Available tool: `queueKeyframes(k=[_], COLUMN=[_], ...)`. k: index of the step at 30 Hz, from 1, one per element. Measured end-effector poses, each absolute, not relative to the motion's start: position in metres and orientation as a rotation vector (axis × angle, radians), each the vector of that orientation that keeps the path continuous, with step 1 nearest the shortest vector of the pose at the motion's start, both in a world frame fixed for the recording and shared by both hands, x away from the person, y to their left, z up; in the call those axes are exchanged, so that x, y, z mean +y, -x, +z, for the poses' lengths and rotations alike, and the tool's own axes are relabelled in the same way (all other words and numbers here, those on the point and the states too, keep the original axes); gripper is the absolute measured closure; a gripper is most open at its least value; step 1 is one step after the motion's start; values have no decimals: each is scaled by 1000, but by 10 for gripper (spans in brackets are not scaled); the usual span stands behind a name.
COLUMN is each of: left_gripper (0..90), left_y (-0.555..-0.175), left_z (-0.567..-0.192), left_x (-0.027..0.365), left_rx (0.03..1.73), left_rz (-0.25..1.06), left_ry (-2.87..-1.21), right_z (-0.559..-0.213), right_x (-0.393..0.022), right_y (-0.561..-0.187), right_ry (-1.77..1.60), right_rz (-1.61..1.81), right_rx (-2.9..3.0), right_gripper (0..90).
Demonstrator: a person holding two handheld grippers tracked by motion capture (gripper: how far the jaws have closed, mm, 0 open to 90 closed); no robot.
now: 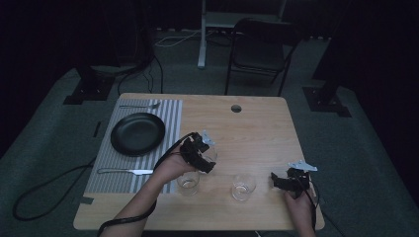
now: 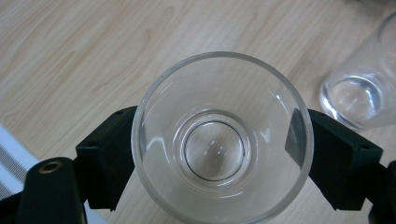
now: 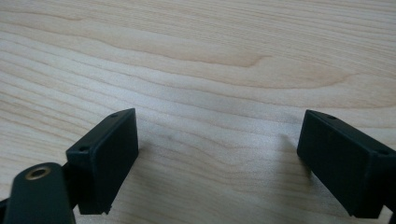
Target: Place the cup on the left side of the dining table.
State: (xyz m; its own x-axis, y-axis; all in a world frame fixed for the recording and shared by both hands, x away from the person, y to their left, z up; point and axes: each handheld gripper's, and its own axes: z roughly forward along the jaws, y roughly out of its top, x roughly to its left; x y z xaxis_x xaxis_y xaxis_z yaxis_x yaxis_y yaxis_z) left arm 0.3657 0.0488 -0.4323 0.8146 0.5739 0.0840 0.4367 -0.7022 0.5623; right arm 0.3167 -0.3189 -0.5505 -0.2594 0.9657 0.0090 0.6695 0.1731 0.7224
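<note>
Left gripper (image 2: 217,154): fingers (image 2: 109,154) are seen clamped on a clear glass (image 2: 219,140), one pad pressed to each side of its wall, at 9 and 3 o'clock of the rim in the left gripper view. The glass is viewed straight down its mouth; it is upright and empty as far as can be told. Whether its base touches the counter (image 2: 93,51) cannot be told.

In the high view the left gripper (image 1: 203,157) is found near the counter's middle, toward the near edge, with the held glass (image 1: 209,154) partly hidden by the fingers.

A second glass (image 2: 357,93) is noted at 2 o'clock of the held one in the left gripper view, standing apart from it. In the high view, two glasses are seen on the counter: one (image 1: 188,181) just at 7 o'clock of the left gripper, another (image 1: 243,186) at 4 o'clock.

Right gripper (image 3: 217,163): fingers (image 3: 107,158) are held wide apart, nothing between them, bare wood beneath. In the high view the right gripper (image 1: 276,181) is seen at 3 o'clock of the second counter glass, near the right front corner.

Farther out, at 10 o'clock of the left gripper: a striped placemat (image 1: 168,111) carrying a black plate (image 1: 137,133), a knife (image 1: 126,171) on its near side, and a fork (image 1: 141,105) on its far side.
</note>
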Motion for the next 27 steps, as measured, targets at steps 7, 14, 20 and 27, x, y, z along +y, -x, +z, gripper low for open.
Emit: queueKeyframes(k=[7,14,20,27], left_gripper=[183,183,183,183], left_y=[-369,-372,-373,-375], left_z=[-430,-425,-421,-419], left_x=[61,80,94,115], left_rx=[778,837,865,939], left_rz=[359,380,408,434], left_ry=[-2454,-2421,-2418,-2387], right_z=[-550,-550,-550,-550], right_x=[-319,-319,-319,-319], right_y=[-317,-317,-317,-317], right_ry=[-1541,-1541,-1541,-1541], right_rz=[861,861,861,861], right_rx=[1999,1998,1998,1998], right_gripper=[121,121,121,121])
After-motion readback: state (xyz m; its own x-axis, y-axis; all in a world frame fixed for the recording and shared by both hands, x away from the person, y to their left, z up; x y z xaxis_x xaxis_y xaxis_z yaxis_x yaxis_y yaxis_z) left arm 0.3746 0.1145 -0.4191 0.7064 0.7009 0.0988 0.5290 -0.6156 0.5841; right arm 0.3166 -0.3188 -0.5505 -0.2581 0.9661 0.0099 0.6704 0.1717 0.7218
